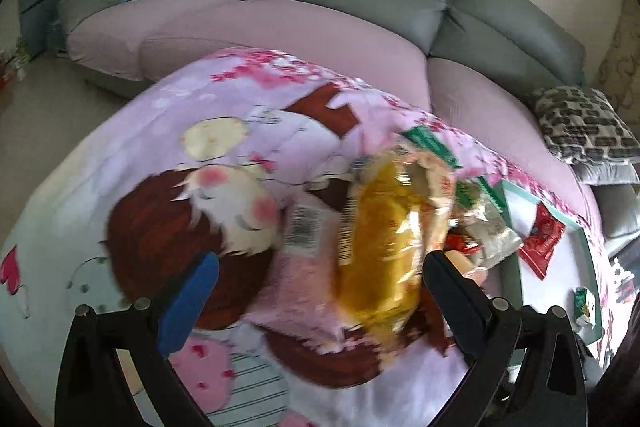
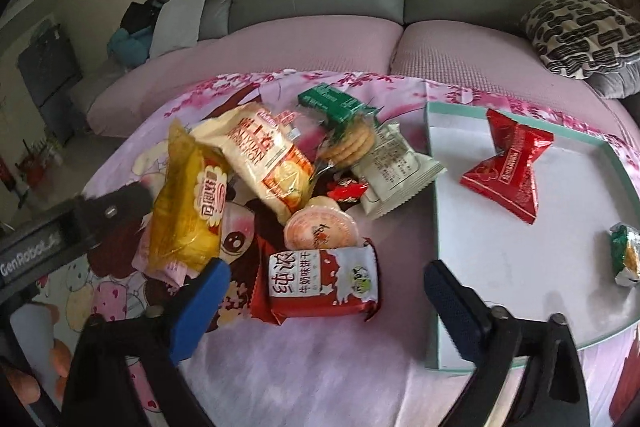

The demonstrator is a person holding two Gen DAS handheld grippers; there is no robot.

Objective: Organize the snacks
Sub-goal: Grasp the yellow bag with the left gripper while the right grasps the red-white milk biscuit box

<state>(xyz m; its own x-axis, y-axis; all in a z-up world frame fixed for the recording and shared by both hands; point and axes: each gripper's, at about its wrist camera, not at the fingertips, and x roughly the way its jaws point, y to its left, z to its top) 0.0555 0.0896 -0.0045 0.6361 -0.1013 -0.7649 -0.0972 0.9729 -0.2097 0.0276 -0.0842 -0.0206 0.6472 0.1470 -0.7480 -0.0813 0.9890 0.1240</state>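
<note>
The left hand-held gripper (image 1: 316, 291) is spread wide around the yellow snack bag (image 2: 188, 203) at the pile's left. Right of it, the right hand-held gripper (image 2: 326, 291) stands released above the red biscuit pack (image 2: 320, 283). Far right, the tray (image 2: 520, 267) holds a red wrapper (image 2: 512, 167).

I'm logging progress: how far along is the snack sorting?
Early. Two snacks sit in the tray: a red packet and a small green one. The left gripper is open around the yellow bag; the right gripper hovers open. The pile remains.
</note>
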